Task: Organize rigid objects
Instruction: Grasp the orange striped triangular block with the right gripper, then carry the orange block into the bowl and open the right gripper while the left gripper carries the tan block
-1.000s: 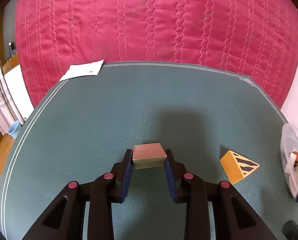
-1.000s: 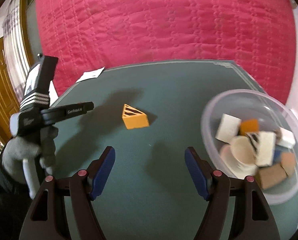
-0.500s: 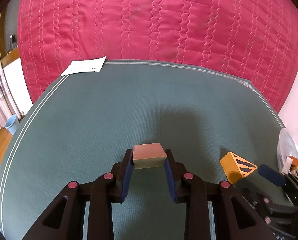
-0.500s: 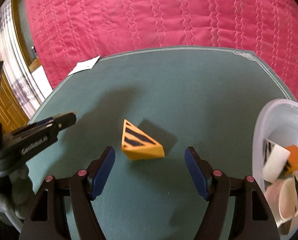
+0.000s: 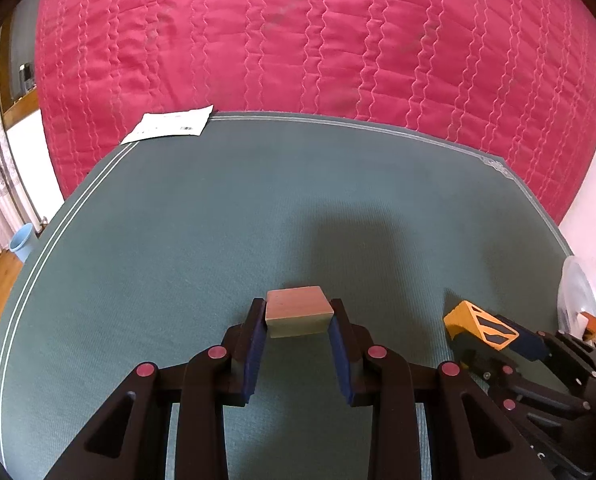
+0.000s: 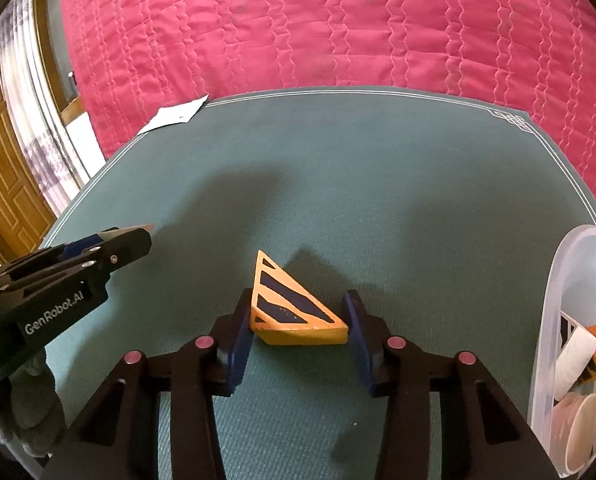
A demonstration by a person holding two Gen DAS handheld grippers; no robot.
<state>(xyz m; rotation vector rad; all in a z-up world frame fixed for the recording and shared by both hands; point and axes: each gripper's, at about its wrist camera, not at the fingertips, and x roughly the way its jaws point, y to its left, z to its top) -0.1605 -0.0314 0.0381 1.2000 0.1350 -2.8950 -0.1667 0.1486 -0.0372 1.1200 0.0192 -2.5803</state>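
Note:
My left gripper [image 5: 298, 307] is shut on a small plain wooden block [image 5: 299, 314], held just above the green mat [image 5: 178, 240]. An orange wedge with dark blue stripes [image 6: 290, 308] lies on the mat between the fingers of my right gripper [image 6: 298, 300]. Its jaws are closing, and both blue pads meet the wedge's ends. In the left wrist view the same wedge [image 5: 478, 322] shows at lower right with the right gripper's fingers around it. The left gripper [image 6: 138, 240] also appears at the left of the right wrist view, its block hidden there.
A clear plastic bowl [image 6: 570, 320] with several blocks stands at the right edge of the mat. A white paper [image 5: 170, 126] lies at the far left corner. A pink quilt [image 5: 298, 40] lies beyond the mat. A blue cup [image 5: 22, 240] sits off the mat's left edge.
My right gripper moved left from the bowl to the orange wedge and its jaws narrowed from wide open onto it. The left gripper stayed still with the wooden block.

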